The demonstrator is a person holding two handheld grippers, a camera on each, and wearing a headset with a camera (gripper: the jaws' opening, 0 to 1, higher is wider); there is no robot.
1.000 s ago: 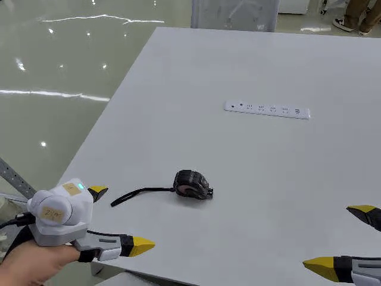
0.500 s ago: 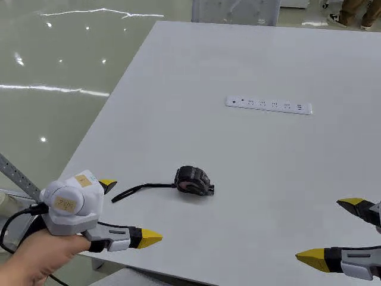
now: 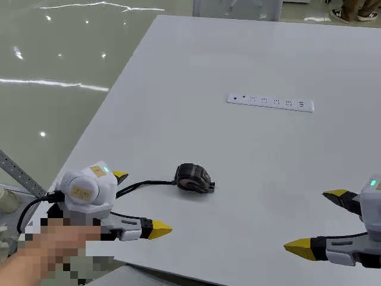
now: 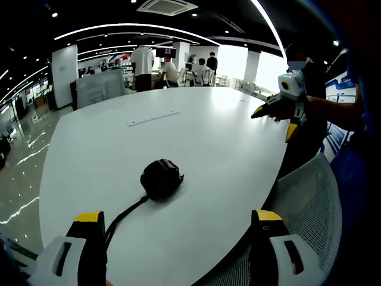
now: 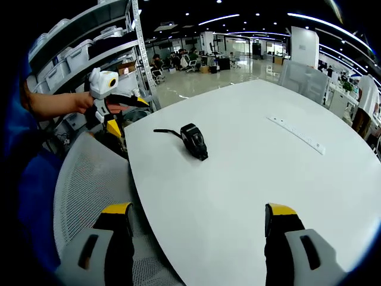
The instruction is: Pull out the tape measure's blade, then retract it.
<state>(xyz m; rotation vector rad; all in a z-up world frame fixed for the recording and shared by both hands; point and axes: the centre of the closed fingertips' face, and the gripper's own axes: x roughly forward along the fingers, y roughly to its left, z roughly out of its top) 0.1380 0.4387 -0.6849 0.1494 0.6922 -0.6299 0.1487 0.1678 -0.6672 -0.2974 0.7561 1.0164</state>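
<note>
Black tape measure (image 3: 192, 177) lies on a white table (image 3: 250, 155) by its near-left corner, with its strap (image 3: 143, 185) trailing toward the left edge. Left gripper (image 3: 140, 201) and right gripper (image 3: 314, 220) hover at the near edge, jaws spread, empty. The case looks hard, dense and likely to slide: clamp its flat sides and pinch the blade tip, too small to make out. Bare table opens rightward; a power strip (image 3: 271, 102) lies well beyond.

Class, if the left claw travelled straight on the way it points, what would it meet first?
Probably the tape measure, lying almost dead ahead between the open jaws of the left claw. Its black strap trails toward one jaw and may be touched sooner; depth is unclear.
</note>
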